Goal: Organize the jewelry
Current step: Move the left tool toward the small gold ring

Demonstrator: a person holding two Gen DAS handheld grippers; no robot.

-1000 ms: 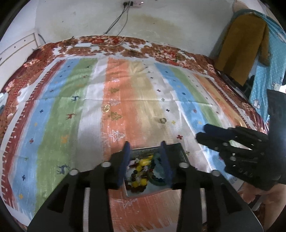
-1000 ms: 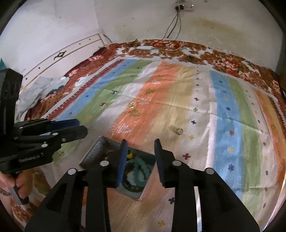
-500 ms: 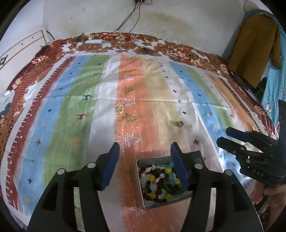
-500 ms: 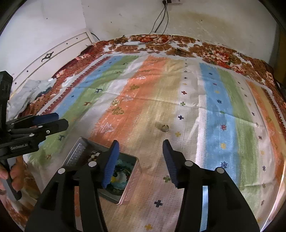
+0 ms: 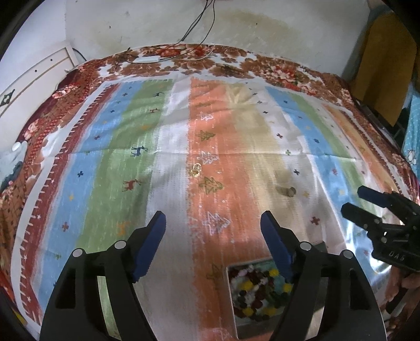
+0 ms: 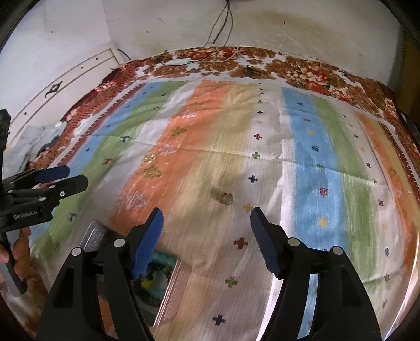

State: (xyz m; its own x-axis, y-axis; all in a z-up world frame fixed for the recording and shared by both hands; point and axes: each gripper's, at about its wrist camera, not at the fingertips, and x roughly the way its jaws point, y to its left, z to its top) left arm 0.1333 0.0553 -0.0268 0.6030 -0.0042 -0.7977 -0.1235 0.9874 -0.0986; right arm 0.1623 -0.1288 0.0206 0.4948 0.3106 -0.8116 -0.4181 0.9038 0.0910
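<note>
A metal tin (image 5: 233, 309) full of coloured bead jewelry (image 5: 258, 291) lies on the striped bed cover, under my left gripper's right finger; it also shows in the right wrist view (image 6: 168, 301). A small ring (image 6: 226, 198) lies on the cover ahead of my right gripper; it also shows in the left wrist view (image 5: 288, 191). A gold piece (image 5: 195, 169) lies farther ahead of my left gripper. My left gripper (image 5: 213, 237) is wide open and empty. My right gripper (image 6: 207, 233) is wide open and empty.
The striped cover (image 5: 236, 131) lies over a bed with a floral border. A wall and hanging cables (image 5: 199, 23) stand behind. Clothes (image 5: 386, 65) hang at the right. A crumpled cloth (image 6: 31, 141) lies at the left bed edge.
Both grippers have opened wide and drawn back from the tin. The left gripper has shifted left, the right gripper right toward the ring.
</note>
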